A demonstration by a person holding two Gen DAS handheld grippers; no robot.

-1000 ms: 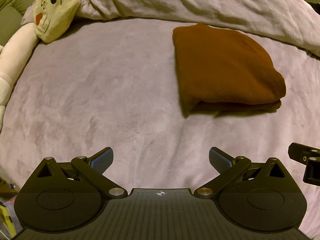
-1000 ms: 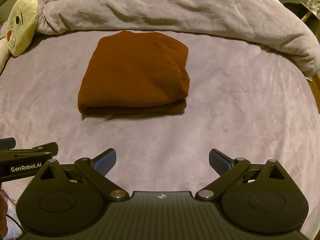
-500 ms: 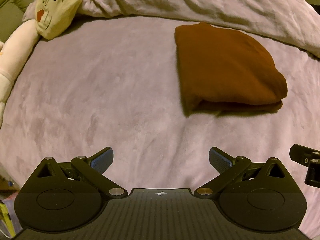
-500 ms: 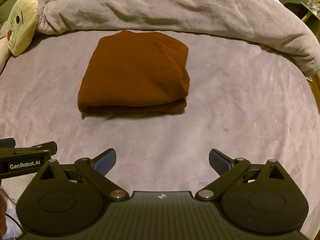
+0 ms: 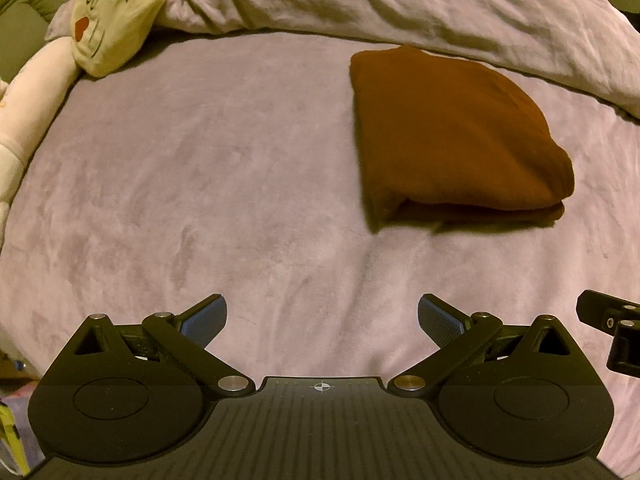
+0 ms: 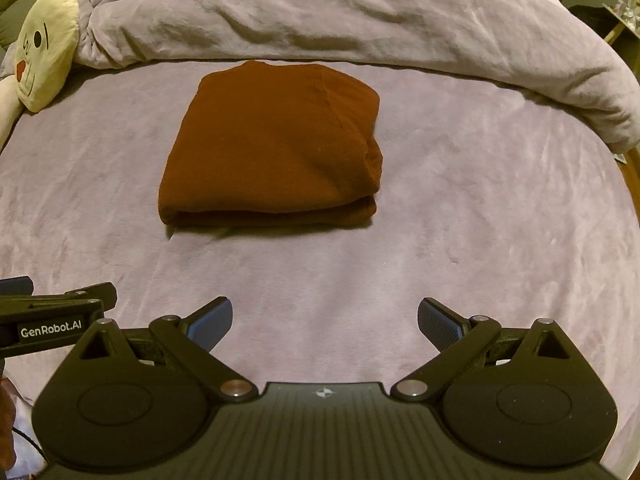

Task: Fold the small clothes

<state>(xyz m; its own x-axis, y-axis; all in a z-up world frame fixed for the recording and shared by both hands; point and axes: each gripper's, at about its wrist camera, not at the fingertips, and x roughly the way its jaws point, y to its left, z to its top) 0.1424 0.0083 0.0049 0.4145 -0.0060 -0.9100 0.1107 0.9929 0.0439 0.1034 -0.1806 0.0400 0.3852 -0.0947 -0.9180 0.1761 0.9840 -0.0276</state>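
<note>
Rust-brown knitted garment (image 6: 272, 148), folded into a thick rectangular bundle with its layered edges facing the cameras, lies flat on the mauve plush bed cover (image 6: 460, 240), toward the far edge of the bed, just short of the rumpled mauve duvet (image 6: 320, 12) heaped along that edge; the two look to be almost touching at the bundle's far end, though contact cannot be confirmed. Right gripper (image 6: 325, 320) hovers over the near part of the bed with its blue-padded fingers (image 6: 212, 322) spread wide and nothing between them; the folded garment sits well ahead of it, slightly left of its centre line, with bare cover between them. Left gripper (image 5: 322, 318) is likewise spread wide and holds nothing; from its view the garment (image 5: 452, 132) lies ahead and to the right, well apart from the fingertips (image 5: 204, 322). The grippers hang side by side; the left one's black arm, lettered GenRobot.AI, shows at the left edge of the right wrist view, and part of the right one shows at the right edge of the left wrist view. A cream plush toy with a stitched face (image 5: 116, 16) rests at the bed's far left corner, its head against the end of the duvet, well apart from the garment.
</note>
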